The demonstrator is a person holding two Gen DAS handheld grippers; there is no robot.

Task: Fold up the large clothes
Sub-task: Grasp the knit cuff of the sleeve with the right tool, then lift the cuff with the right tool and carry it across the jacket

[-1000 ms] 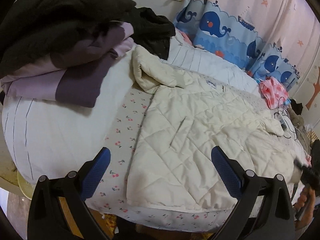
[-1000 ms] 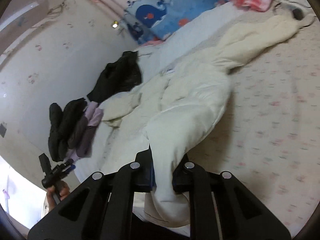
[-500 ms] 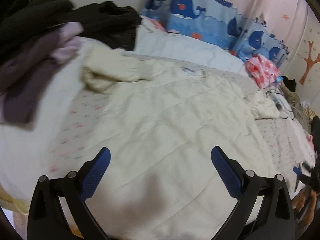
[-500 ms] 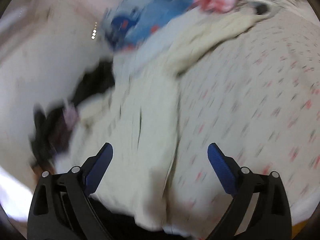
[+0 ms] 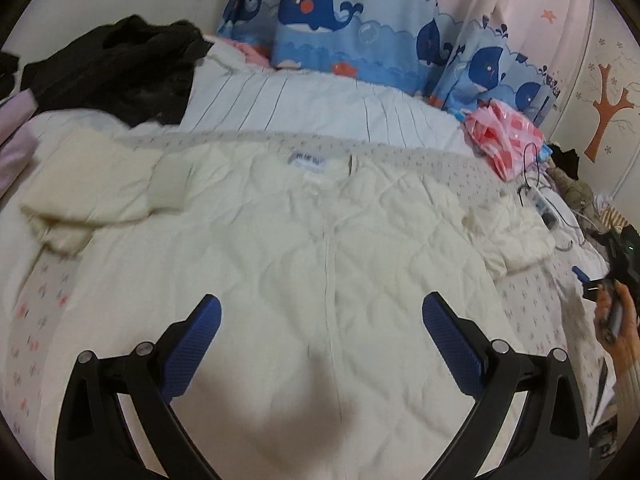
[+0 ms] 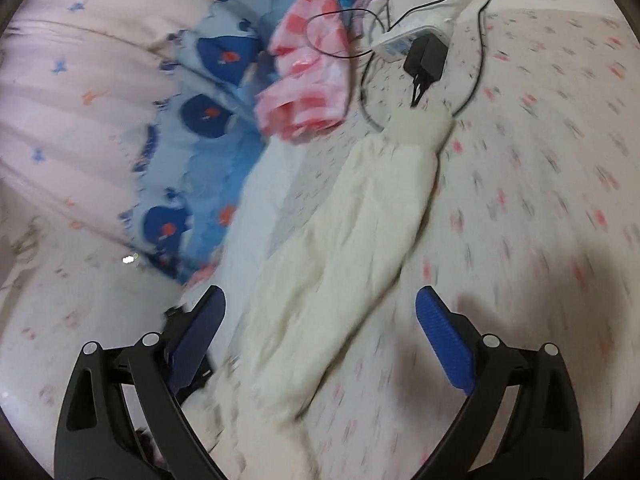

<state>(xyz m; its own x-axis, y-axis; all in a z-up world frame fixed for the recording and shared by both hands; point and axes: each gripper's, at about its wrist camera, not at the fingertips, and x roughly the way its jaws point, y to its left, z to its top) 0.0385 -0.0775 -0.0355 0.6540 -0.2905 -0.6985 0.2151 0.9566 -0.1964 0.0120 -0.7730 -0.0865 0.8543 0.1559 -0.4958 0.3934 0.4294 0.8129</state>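
Observation:
A cream quilted jacket [image 5: 304, 248] lies spread flat, front up, on the bed, collar label toward the far side. Its left sleeve [image 5: 92, 192] is bunched at the left; its right sleeve [image 5: 508, 236] lies crumpled at the right. My left gripper [image 5: 320, 344] is open and empty, hovering over the jacket's lower middle. In the right wrist view the right sleeve [image 6: 360, 216] stretches away toward its cuff. My right gripper [image 6: 320, 340] is open and empty above that sleeve. The right gripper also shows in the left wrist view [image 5: 600, 280], held in a hand at the far right.
A black garment [image 5: 120, 68] and a purple one [image 5: 16, 128] lie at the bed's far left. A pink checked bag [image 6: 312, 80], a charger [image 6: 426, 60] and cables lie near the sleeve cuff. A whale-print curtain [image 5: 360, 32] hangs behind the bed.
My right gripper let go of the jacket's edge, opened and swung over to the right sleeve. My left gripper moved from the bed's corner to over the jacket's middle, staying open.

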